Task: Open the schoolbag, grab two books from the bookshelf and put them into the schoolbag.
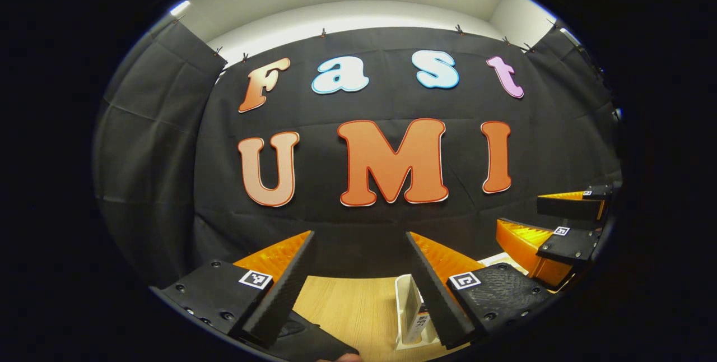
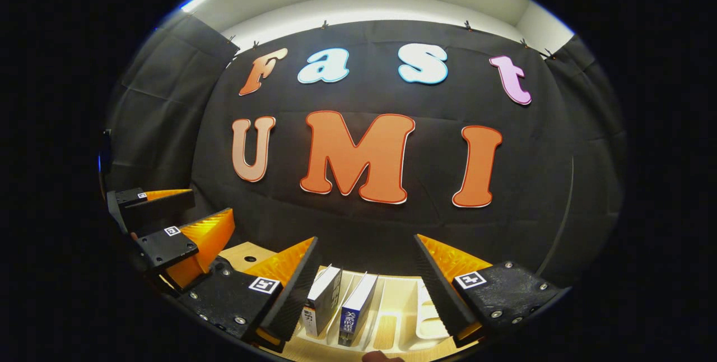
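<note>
Right tongs [image 2: 364, 272], spread, above two upright books [image 2: 336, 306].

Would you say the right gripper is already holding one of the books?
No, the right gripper is open, and both books stand untouched in the rack.

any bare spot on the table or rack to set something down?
Bare wood tabletop between the dark bag edge and the white rack. In the rack, the slots right of the two books stand empty. Crowded at the books.
</note>
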Tool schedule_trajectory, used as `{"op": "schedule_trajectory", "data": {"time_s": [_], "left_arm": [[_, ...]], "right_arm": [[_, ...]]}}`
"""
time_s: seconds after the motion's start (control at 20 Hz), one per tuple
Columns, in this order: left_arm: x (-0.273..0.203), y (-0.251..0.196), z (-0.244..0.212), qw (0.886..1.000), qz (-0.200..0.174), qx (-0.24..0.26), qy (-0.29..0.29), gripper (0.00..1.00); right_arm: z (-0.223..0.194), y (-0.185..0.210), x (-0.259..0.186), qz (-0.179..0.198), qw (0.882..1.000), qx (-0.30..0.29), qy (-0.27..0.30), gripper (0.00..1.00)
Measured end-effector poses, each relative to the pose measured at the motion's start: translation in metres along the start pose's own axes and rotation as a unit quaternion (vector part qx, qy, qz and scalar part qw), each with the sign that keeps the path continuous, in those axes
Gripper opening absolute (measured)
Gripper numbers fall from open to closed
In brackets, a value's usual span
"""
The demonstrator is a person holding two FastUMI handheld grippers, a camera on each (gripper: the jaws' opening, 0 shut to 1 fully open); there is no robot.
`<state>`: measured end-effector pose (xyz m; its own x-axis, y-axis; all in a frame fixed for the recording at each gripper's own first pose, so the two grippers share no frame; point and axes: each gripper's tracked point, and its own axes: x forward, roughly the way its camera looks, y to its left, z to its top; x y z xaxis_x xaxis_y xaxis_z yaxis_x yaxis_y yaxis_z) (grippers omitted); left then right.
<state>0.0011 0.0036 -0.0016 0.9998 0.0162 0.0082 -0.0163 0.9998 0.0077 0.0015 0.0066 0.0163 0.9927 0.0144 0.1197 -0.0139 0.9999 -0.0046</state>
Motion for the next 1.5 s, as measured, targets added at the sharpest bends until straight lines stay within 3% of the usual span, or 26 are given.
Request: {"op": "schedule_trajectory", "data": {"time_s": [0.4,0.75,1.1,1.5], "left_arm": [[0.000,0.003,-0.012,1.000,-0.003,0.009,0.019,0.99],[-0.020,0.017,-0.058,0.992,-0.012,0.095,0.083,0.99],[-0.056,0.007,-0.124,0.968,-0.032,0.211,0.133,0.99],[-0.099,0.004,-0.199,0.937,-0.035,0.277,0.211,0.98]], "right_arm": [[-0.011,-0.008,0.002,-0.007,1.000,0.002,0.019,0.97],[-0.028,-0.019,0.000,-0.010,0.999,-0.001,0.038,0.98],[-0.046,-0.034,-0.002,-0.005,0.999,0.001,0.052,0.98],[-0.064,-0.063,-0.007,-0.007,0.998,0.002,0.061,0.98]]}}
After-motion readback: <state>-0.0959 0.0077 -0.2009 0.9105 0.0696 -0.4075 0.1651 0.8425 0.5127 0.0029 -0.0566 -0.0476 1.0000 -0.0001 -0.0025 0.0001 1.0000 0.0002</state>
